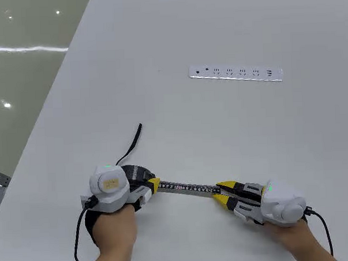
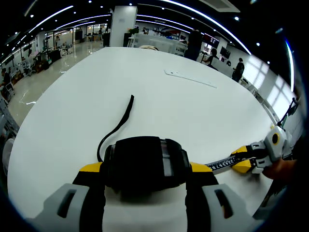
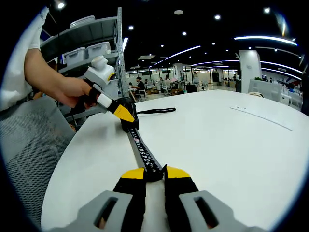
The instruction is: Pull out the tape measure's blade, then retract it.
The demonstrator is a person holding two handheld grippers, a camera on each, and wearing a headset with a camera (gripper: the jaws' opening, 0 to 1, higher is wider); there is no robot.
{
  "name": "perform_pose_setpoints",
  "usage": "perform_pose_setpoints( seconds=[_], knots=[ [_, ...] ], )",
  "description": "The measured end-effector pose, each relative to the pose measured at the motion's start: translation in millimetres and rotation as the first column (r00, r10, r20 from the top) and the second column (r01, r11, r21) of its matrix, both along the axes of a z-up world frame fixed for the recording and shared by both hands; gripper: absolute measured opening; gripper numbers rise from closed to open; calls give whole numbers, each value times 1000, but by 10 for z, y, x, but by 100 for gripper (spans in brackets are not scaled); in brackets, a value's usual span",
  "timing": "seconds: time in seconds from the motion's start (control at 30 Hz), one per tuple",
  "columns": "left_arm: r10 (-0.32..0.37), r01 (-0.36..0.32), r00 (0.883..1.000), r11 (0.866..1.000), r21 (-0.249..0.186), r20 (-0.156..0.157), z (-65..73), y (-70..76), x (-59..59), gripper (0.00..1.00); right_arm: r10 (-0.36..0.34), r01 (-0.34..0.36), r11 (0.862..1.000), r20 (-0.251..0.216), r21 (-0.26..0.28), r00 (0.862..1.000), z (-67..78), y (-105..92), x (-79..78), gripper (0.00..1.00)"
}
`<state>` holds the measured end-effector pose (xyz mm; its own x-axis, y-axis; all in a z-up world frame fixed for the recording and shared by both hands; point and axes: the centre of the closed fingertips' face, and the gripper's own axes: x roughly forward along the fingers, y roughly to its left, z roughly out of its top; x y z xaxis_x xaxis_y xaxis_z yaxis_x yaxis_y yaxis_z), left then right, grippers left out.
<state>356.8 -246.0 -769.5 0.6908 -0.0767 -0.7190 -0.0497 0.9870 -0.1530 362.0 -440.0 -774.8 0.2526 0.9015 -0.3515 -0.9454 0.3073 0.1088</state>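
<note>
A black tape measure case sits on the white table, clamped between the yellow-tipped jaws of my left gripper. Its black wrist strap trails away across the table. The blade is drawn out a short way to the right. My right gripper is shut on the blade's end. In the right gripper view the blade runs back to the case, held by the left gripper. The right gripper also appears at the right of the left gripper view.
A white power strip lies flat further back on the table. The table's left edge drops to a glossy floor. A mesh chair and shelving stand behind the person holding the left gripper.
</note>
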Motion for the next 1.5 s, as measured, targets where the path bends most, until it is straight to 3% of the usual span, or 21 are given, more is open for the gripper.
perform_pose_setpoints(
  seconds=[0.7,1.07,1.5],
  knots=[
    [3,-3,1000,1000,0,5,10,0,2,65,8,-8,1000,-8,2,1000,-8,124,10,12],
    [2,-2,1000,1000,0,3,8,-2,1,65,35,-35,999,-17,5,999,-11,355,-18,13],
    [3,-3,1000,1000,0,5,9,-4,2,66,47,-46,999,-22,8,999,-6,489,-31,13]
  ],
)
